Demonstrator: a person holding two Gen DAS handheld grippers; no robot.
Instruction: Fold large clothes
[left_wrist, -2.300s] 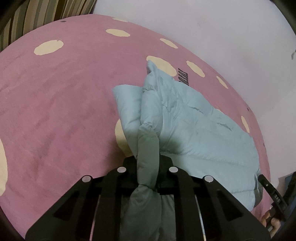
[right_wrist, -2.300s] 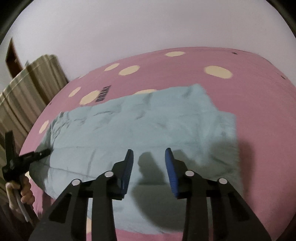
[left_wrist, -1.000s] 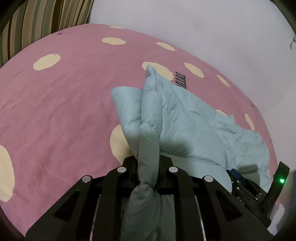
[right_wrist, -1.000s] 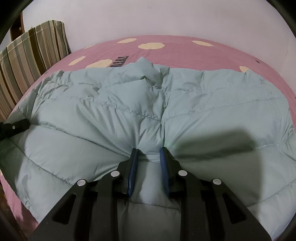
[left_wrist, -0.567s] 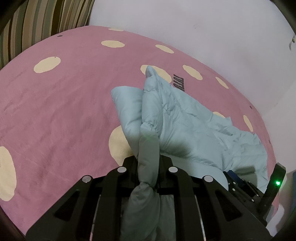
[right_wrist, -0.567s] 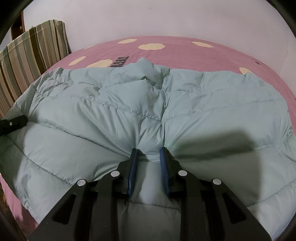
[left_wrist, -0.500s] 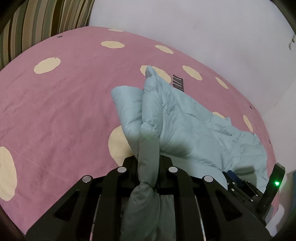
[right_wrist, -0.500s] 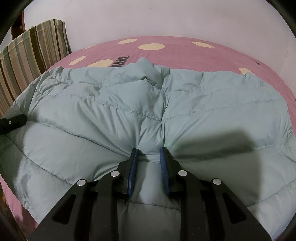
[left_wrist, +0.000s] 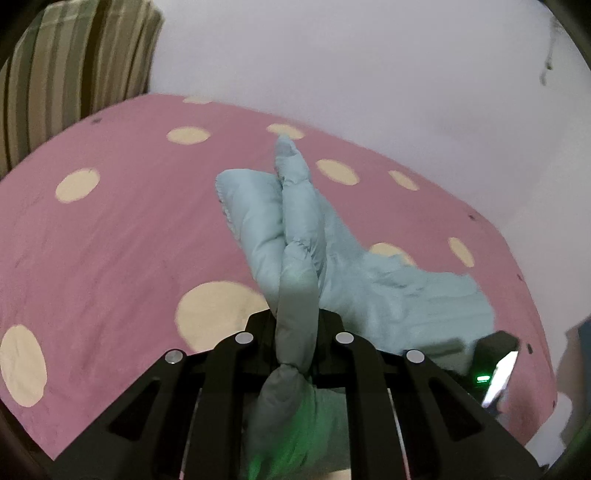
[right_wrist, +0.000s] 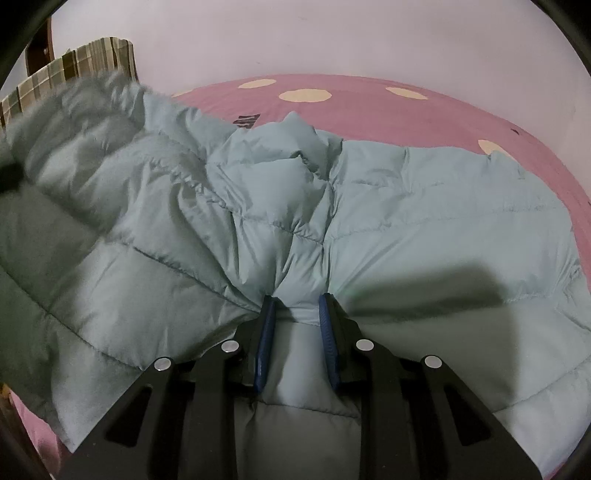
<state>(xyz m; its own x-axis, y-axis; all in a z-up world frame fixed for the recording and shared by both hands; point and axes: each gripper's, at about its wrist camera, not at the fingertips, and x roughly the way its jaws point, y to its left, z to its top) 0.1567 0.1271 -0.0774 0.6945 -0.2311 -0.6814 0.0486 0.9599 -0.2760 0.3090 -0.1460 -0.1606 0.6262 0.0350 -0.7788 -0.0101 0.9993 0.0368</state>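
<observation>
Both claws, the left claw (left_wrist: 295, 325) and the right claw (right_wrist: 297, 317), are clamped on bunched edges of the pale-blue puffer jacket (right_wrist: 406, 206) spread across the polka-dot bed (left_wrist: 110, 229), apparently mid-fold, which next calls for carrying the lifted near edge over toward the bed's far edge.

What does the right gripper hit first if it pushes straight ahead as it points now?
More jacket. The right gripper is already shut on a fold of it, and the puffy bulk lies directly ahead. Beyond that comes the pink bedspread, then probably the wall; depth is unclear.
</observation>
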